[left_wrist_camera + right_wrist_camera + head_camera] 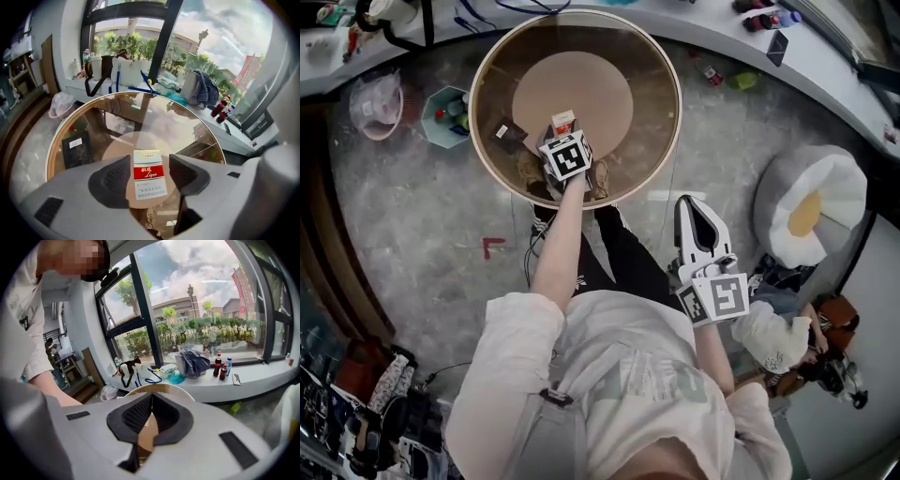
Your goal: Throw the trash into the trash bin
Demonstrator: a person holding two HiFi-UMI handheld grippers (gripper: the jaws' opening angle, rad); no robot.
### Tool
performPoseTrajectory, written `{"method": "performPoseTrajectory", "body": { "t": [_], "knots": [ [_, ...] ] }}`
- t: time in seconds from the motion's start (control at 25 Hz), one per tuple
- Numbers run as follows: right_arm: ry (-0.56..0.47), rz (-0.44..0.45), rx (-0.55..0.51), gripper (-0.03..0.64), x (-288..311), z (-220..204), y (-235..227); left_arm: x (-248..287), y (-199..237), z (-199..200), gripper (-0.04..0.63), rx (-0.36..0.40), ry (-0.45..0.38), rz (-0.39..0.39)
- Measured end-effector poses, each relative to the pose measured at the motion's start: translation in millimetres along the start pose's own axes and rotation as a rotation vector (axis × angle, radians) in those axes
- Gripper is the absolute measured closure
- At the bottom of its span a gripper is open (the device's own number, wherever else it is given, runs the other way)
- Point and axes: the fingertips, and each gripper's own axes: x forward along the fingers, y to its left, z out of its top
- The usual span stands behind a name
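two grippers in play, only one near the work. left gripper [150, 164] poised over the round glass tabletop [647, 84], pointing steeply down, fingers spread with a cigarette pack [149, 187] framed between them. no contact by the look of it: a sliver of glass showing either side of the pack, pads not pressing. pack resting near the middle of the tabletop, straight ahead of the left fingers; long axis running away along the line of the fingers, short width across the gap, so squared up for a pinch on its two narrow sides. upright or flat: hard to call. small dark box [508, 133] also on the glass, off to the left, well apart from the pack. right gripper [151, 401] held by the person's hip, clear of the tabletop, fingers pressed together on nothing. likely next: lower a touch, close on the pack, then carry it leftward to the bag-lined trash bin [375, 101] on the floor beside the tabletop. left hand nearer to both pack and bin.
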Motion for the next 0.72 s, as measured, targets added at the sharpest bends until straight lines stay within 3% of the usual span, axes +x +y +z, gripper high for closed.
{"method": "performPoseTrajectory", "body": {
  "t": [0.16, 0.48, 0.72],
  "knots": [
    [-0.003, 0.043, -0.007, 0.603, 7.8, -3.1, 8.9, 21.3, 4.6, -11.6, 0.334, -0.027, 0.042, 0.004],
    [0.012, 0.067, -0.006, 0.603, 17.7, -10.5, 16.7, 37.2, 7.3, -32.7, 0.317, 0.008, 0.119, 0.022],
    [0.022, 0.071, -0.008, 0.603, 21.3, -14.6, 11.6, 39.2, 9.1, -31.2, 0.318, 0.005, 0.076, 0.025]
  ]
}}
